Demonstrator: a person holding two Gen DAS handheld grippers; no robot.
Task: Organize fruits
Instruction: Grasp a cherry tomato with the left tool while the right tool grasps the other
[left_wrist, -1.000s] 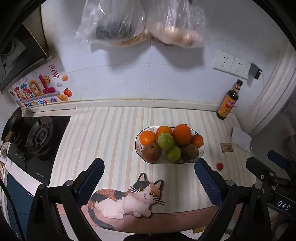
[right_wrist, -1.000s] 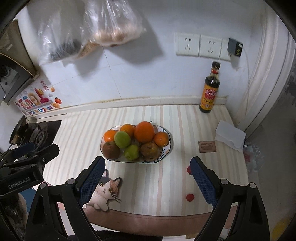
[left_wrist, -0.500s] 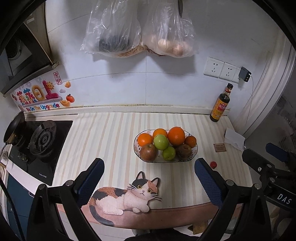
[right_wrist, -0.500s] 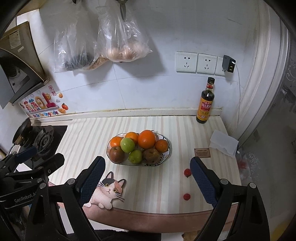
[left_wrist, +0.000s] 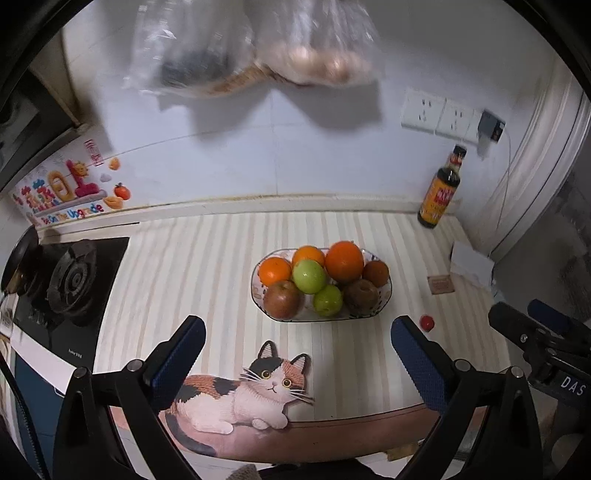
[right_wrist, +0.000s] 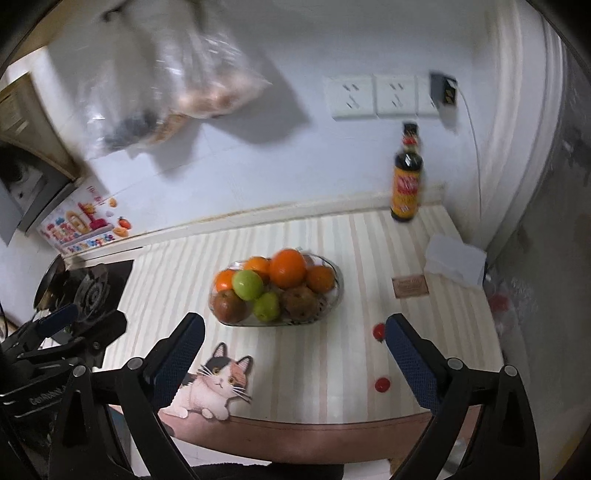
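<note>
A glass fruit bowl (left_wrist: 384, 299) (right_wrist: 334, 295) stands mid-counter, piled with oranges (left_wrist: 344, 260) (right_wrist: 287, 268), green apples (left_wrist: 309, 276) (right_wrist: 247, 284) and brownish fruit (left_wrist: 282, 299). Small red fruits lie loose on the counter to its right, one in the left wrist view (left_wrist: 427, 322) and two in the right wrist view (right_wrist: 379, 331) (right_wrist: 382, 385). My left gripper (left_wrist: 297, 354) is open and empty, held in front of the bowl. My right gripper (right_wrist: 293, 352) is open and empty, also in front of the bowl.
A cat-shaped mat (left_wrist: 243, 391) (right_wrist: 212, 384) lies at the counter's front edge. A gas stove (left_wrist: 70, 280) is at left. A dark sauce bottle (right_wrist: 407, 181), a white box (right_wrist: 454, 264) and a small card (right_wrist: 410, 286) sit at right. Plastic bags (left_wrist: 258, 48) hang on the wall.
Both grippers first pulled back and up, then moved closer to the bowl again; the right view also tilted. Jaws stayed open. Fruit has not moved.
</note>
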